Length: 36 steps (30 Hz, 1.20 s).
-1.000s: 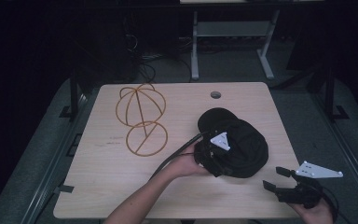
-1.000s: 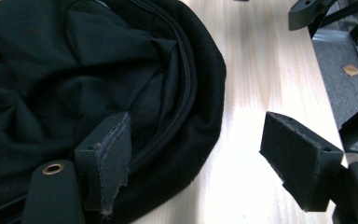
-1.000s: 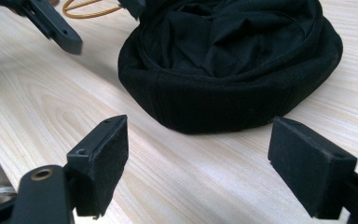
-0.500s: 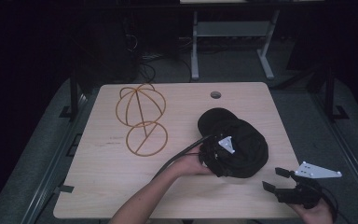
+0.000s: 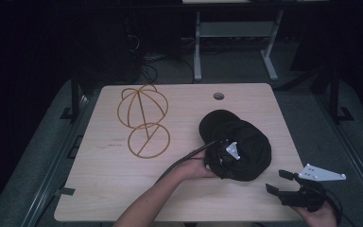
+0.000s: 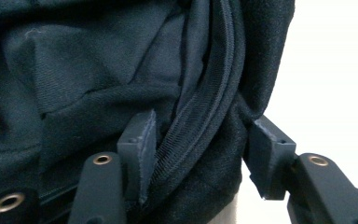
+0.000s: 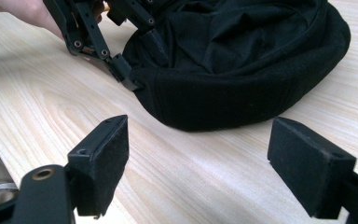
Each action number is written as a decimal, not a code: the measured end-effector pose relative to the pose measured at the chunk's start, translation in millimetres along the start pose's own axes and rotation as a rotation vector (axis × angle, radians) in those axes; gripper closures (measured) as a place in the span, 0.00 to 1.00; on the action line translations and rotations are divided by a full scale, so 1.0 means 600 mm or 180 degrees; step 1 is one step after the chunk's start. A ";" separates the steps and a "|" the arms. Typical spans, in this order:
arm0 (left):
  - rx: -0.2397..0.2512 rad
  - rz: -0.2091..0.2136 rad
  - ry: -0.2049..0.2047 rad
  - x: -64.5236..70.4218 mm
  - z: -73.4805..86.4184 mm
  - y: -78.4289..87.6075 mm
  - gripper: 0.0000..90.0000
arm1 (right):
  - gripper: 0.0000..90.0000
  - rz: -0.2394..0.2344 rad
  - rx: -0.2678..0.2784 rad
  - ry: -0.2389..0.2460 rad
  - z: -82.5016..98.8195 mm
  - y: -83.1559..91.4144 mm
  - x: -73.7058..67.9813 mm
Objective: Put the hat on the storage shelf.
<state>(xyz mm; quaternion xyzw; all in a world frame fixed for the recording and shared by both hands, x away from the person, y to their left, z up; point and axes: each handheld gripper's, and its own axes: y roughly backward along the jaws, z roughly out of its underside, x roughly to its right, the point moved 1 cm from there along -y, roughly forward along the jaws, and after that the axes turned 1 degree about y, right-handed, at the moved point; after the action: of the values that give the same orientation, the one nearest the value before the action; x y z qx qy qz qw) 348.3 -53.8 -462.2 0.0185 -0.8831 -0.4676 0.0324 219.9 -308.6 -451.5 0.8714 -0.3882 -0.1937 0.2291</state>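
Observation:
A black fabric cap (image 5: 246, 146) lies crown-down on the right part of the wooden table (image 5: 123, 189). My left gripper (image 5: 220, 158) is at its near-left rim, held by a hand coming in from below. In the left gripper view its jaws stand open astride the rim (image 6: 214, 140), one pad inside against the mesh lining and one outside. The right gripper view shows that same gripper (image 7: 142, 60) straddling the cap (image 7: 242, 56) edge. My right gripper (image 5: 276, 181) waits open near the table's front right corner, nothing between its pads (image 7: 198, 154), pointing at the cap.
An orange wire frame of hoops (image 5: 142, 118) stands on the table's left half. A round cable hole (image 5: 219, 96) sits near the far edge. Desk legs and cables fill the dark floor beyond. The cable of the left gripper trails toward the front.
The left gripper has slid a little to the right and nearer, deeper onto the cap's rim. The right gripper has stayed in place.

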 end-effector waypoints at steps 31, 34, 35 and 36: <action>0.0597 0.0437 0.0120 0.017 -0.019 0.090 0.87 | 0.19 0.0146 0.0291 -0.0186 -0.009 0.000 -0.005; 0.0739 0.0477 0.0192 0.017 -0.016 0.112 0.87 | 0.17 0.0033 0.0359 -0.0126 -0.012 -0.001 -0.008; 0.0775 0.0480 0.0203 0.017 -0.014 0.119 0.87 | 0.17 0.0008 0.0383 -0.0103 -0.014 -0.001 -0.010; 0.0869 0.0517 0.0258 0.016 -0.011 0.133 0.87 | 0.17 -0.0017 0.0433 -0.0070 -0.018 -0.002 -0.013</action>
<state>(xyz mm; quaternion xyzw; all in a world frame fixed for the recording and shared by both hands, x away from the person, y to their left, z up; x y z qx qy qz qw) 338.8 -14.9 -392.0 -0.0299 -0.9351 -0.3379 0.1028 220.9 -299.2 -442.1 0.8838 -0.4006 -0.1770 0.1645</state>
